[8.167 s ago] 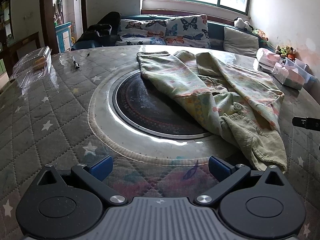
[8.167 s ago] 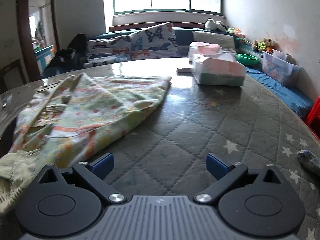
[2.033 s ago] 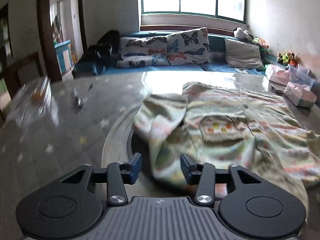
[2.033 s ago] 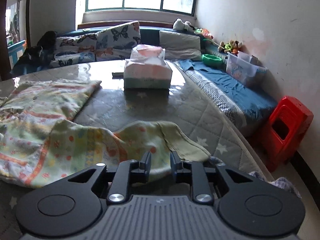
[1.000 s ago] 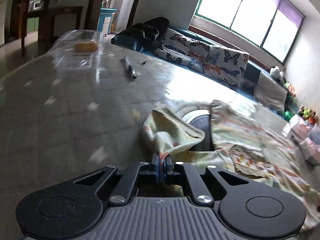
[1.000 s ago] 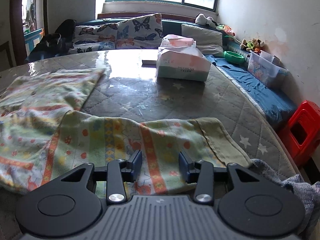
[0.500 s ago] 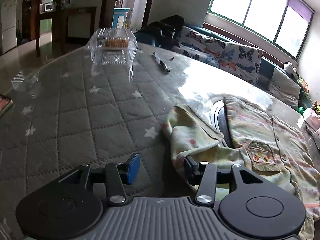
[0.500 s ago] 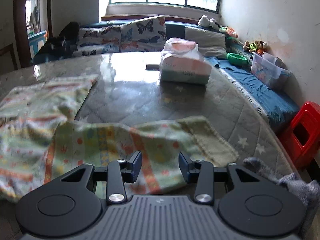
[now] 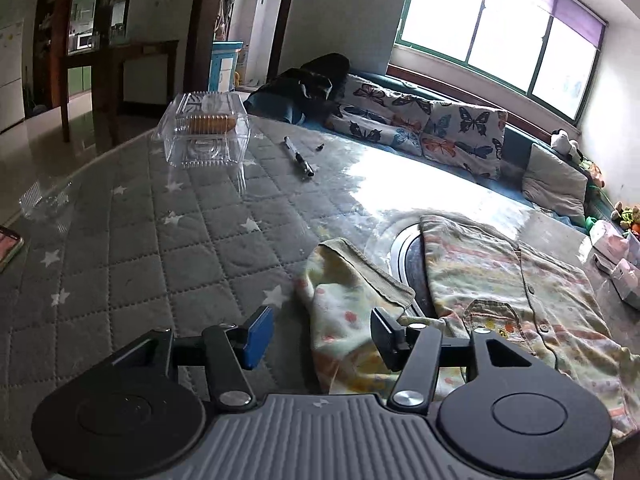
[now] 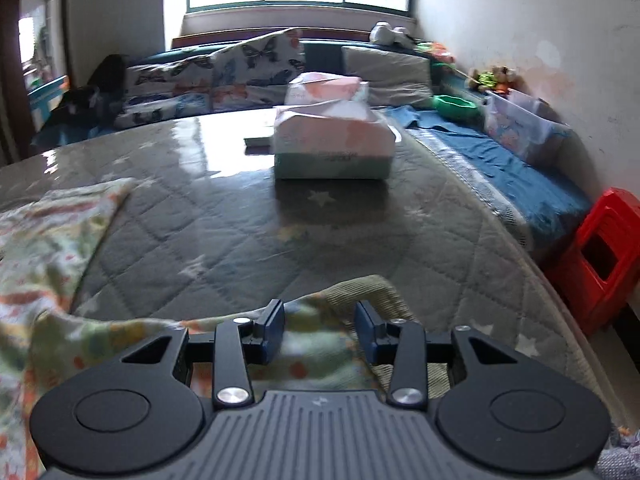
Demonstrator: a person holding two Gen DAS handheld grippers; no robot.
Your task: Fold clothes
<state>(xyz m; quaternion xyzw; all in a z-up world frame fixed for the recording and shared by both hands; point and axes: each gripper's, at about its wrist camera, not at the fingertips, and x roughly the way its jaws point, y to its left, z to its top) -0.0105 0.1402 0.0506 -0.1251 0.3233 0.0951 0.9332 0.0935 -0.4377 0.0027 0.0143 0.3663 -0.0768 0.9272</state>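
Note:
A pale patterned child's shirt (image 9: 520, 288) with a chest pocket lies spread on the quilted round table (image 9: 160, 240). Its left sleeve (image 9: 344, 292) lies crumpled just ahead of my left gripper (image 9: 320, 336), which is open and holds nothing. In the right wrist view the other sleeve (image 10: 320, 344) with its ribbed cuff lies between the fingers of my right gripper (image 10: 320, 334), which is open. The shirt body (image 10: 44, 240) shows at the left of that view.
A clear plastic box (image 9: 206, 130) with food, a pen (image 9: 298, 158) and a phone (image 9: 8, 246) lie on the table's left side. A tissue pack (image 10: 332, 140) stands at the far middle. A red stool (image 10: 600, 256) stands right of the table. A sofa with butterfly cushions (image 9: 420, 120) runs behind.
My left gripper let go of the left sleeve a second ago and has opened wider, with the sleeve left on the table. My right gripper stayed open and drew back toward the right cuff.

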